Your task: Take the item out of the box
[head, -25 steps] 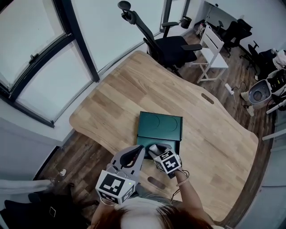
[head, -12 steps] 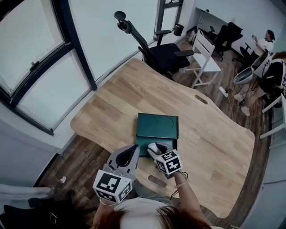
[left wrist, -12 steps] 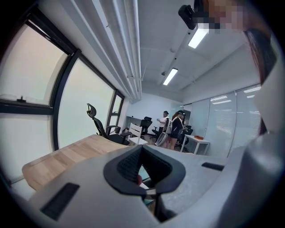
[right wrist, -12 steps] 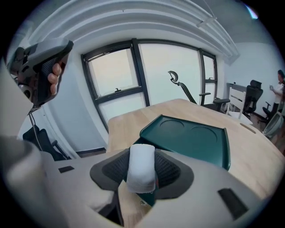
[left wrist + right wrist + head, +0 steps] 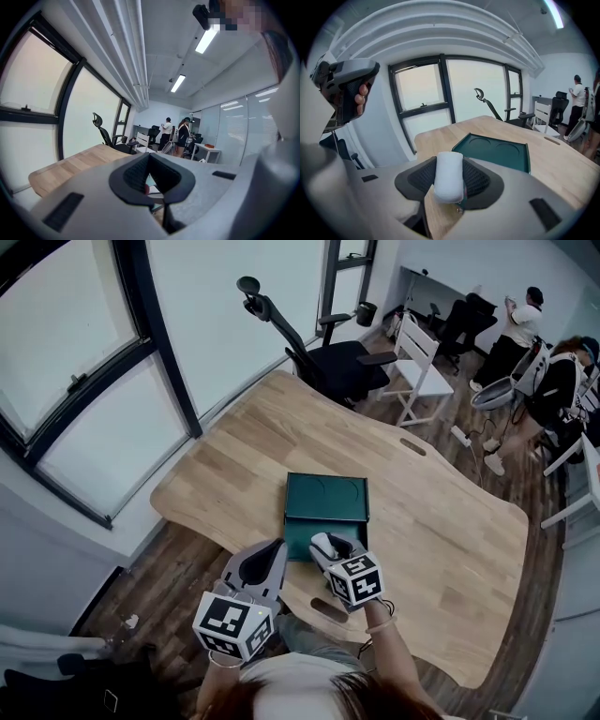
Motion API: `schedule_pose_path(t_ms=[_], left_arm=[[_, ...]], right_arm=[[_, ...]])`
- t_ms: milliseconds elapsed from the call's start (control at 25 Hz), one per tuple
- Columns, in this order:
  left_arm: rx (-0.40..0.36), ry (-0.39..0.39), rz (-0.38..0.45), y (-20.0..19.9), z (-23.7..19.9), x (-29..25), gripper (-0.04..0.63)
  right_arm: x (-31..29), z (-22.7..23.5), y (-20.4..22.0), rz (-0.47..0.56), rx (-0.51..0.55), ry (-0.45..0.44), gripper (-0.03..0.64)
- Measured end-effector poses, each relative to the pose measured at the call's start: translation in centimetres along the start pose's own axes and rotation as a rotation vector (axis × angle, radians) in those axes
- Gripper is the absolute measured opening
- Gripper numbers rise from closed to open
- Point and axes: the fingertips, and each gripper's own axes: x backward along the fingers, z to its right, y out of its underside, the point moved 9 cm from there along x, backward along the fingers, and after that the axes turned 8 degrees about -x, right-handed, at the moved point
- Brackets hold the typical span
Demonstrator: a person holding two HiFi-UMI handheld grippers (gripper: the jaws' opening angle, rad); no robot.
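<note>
In the head view, a green box [image 5: 326, 502] is seen lying open on the wooden table [image 5: 441, 549]. The right gripper [image 5: 323, 546] is held over its near edge with a white roll [image 5: 321, 542] in its jaws, and the left gripper [image 5: 270, 561] is held just beside it.

In the left gripper view, the jaws of the left gripper [image 5: 149, 159] are seen pressed together, with nothing gripped.

In the right gripper view, the white roll [image 5: 449, 177] is clamped by the right gripper [image 5: 449, 164], clear of the green box [image 5: 499, 152] ahead.
</note>
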Motion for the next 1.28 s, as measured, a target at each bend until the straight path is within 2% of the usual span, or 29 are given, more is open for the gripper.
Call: schedule_pose_path(t_ms=[360, 1280], left_arm=[[-0.015, 0.006, 0.024, 0.3, 3.0, 4.0, 0.008], [-0.035, 0.001, 0.064, 1.0, 9.4, 12.6, 0.008]], right_arm=[[4.2, -2.9, 0.0, 0.122, 0.018, 0.022, 0.190], [13.2, -9.0, 2.8, 0.275, 0.050, 0.032, 0.190]])
